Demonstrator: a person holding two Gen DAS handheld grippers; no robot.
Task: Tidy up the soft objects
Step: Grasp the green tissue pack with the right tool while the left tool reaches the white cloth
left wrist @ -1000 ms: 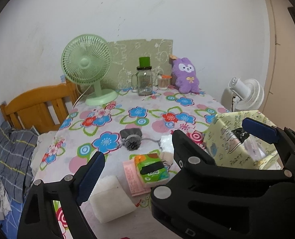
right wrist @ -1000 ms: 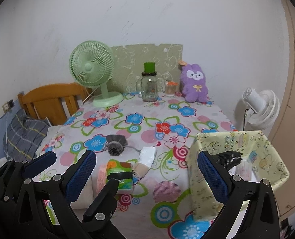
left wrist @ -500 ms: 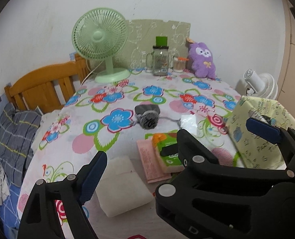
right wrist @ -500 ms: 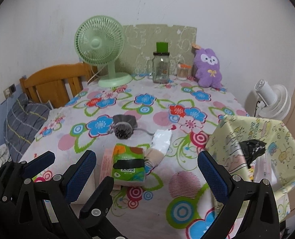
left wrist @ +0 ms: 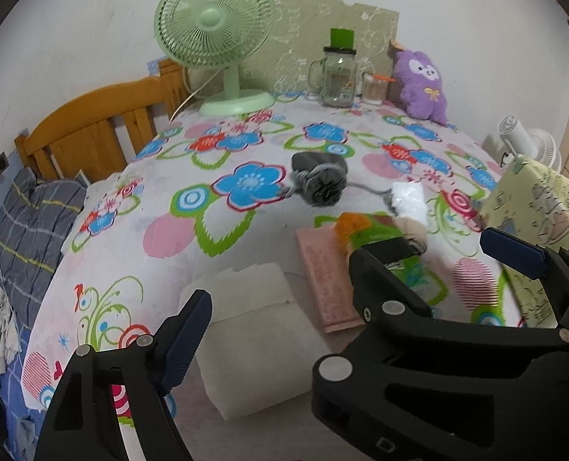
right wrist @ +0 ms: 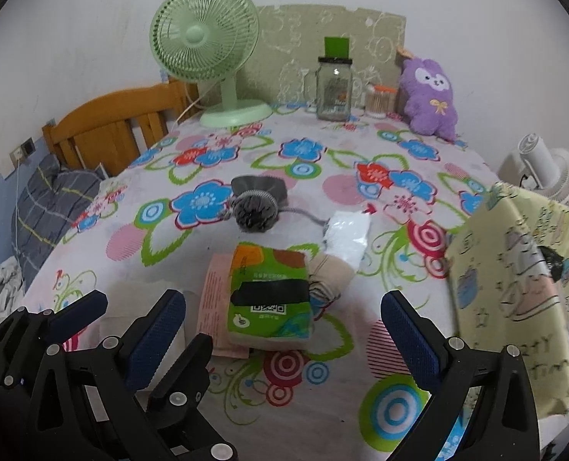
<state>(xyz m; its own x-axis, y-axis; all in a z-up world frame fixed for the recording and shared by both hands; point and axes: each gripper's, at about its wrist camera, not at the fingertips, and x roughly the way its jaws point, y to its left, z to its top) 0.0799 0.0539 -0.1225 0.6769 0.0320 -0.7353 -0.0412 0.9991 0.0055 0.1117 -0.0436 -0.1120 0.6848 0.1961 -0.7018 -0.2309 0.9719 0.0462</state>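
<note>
On the flowered tablecloth (right wrist: 192, 238) lie a green tissue pack (right wrist: 271, 296) on a pink pack (right wrist: 217, 299), a beige rolled cloth (right wrist: 328, 278), a white plastic packet (right wrist: 348, 232), a grey drawstring pouch (right wrist: 255, 203) and a white folded cloth (left wrist: 253, 330). My left gripper (left wrist: 346, 280) is open, low over the white cloth. My right gripper (right wrist: 284, 330) is open, just before the green pack (left wrist: 369, 230). A yellow fabric basket (right wrist: 523, 280) stands at the right. A purple plush (right wrist: 430, 100) sits at the back.
A green desk fan (right wrist: 207, 50), a glass jar (right wrist: 334, 88) with a green lid and a small cup (right wrist: 376, 101) stand along the wall. A wooden headboard (right wrist: 111, 130) and bedding lie left. A white floor fan (right wrist: 546, 169) stands right.
Both grippers have moved forward and lower toward the table. The packs and the white cloth now look larger and closer. Both stay open.
</note>
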